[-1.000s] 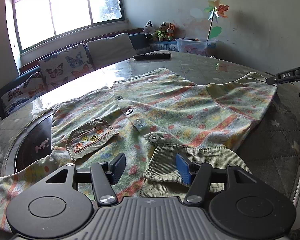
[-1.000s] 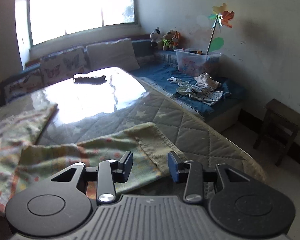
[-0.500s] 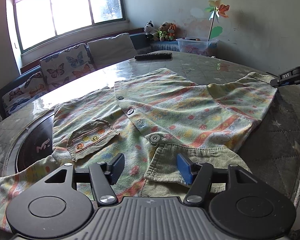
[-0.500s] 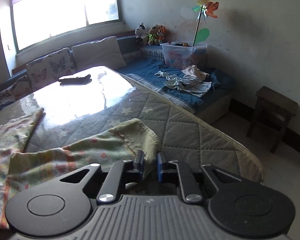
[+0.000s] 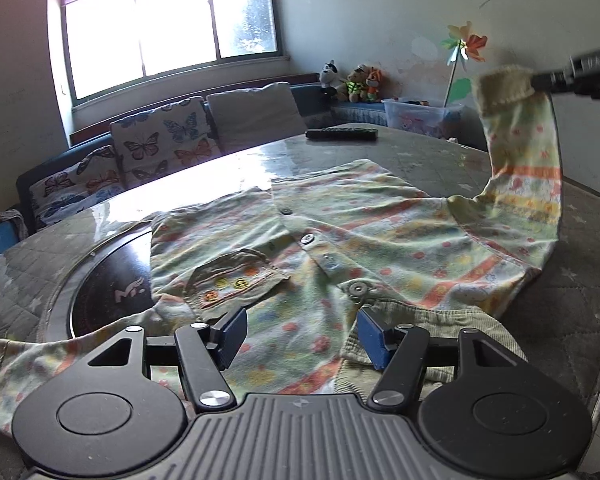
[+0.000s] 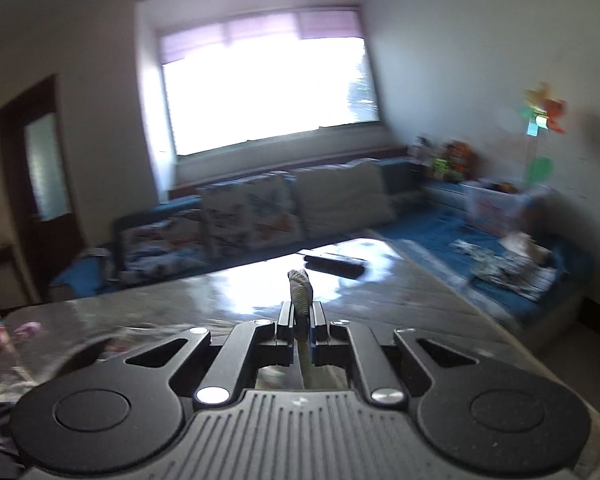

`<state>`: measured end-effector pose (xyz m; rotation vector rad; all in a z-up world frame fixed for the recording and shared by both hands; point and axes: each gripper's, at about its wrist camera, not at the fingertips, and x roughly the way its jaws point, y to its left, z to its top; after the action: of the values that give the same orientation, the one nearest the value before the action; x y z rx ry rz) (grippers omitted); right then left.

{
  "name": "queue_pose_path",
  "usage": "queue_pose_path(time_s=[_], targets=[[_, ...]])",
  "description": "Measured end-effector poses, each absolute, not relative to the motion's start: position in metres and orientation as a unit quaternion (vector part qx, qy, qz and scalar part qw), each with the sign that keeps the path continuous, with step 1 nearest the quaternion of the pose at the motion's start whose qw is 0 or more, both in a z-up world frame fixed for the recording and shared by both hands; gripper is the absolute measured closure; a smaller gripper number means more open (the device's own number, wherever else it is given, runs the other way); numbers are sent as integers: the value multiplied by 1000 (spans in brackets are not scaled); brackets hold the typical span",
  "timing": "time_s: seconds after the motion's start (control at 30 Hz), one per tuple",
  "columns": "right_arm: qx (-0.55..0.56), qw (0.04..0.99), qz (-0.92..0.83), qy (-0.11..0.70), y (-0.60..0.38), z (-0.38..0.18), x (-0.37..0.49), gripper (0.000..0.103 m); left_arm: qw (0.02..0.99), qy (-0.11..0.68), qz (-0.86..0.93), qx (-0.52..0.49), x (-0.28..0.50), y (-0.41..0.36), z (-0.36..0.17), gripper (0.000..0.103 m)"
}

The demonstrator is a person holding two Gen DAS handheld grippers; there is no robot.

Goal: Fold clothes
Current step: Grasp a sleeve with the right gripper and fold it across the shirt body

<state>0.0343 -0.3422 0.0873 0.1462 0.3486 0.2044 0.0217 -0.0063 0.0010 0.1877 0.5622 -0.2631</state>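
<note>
A pale green child's shirt with orange stripes, dots and buttons lies spread on the round table. Its corduroy collar is nearest me. My left gripper is open and empty just above the collar end. My right gripper is shut on the cuff of the shirt's right sleeve. In the left wrist view that sleeve hangs lifted high above the table, with the right gripper at its cuff.
The table has a quilted cover and a dark round inset at the left. A black remote lies at the far edge. A couch with cushions and a plastic box stand behind.
My right gripper closed on the sleeve cuff and raised it well above the table, turning to face the window. My left gripper stayed open in place.
</note>
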Motion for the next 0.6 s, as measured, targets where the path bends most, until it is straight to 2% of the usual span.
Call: queue_pose_path(time_s=[0.2,0.5,0.6], targets=[[50,960,219,170,-267,100,42,97,952,272,-115,78,13,9,2,39],[12,922,321,217,-172,75,49,97,955,275,-89,63,7,31,0,37],[-1,910,344,233,-153,67,45,93,955,279,-84,61,7,34,-1,37]])
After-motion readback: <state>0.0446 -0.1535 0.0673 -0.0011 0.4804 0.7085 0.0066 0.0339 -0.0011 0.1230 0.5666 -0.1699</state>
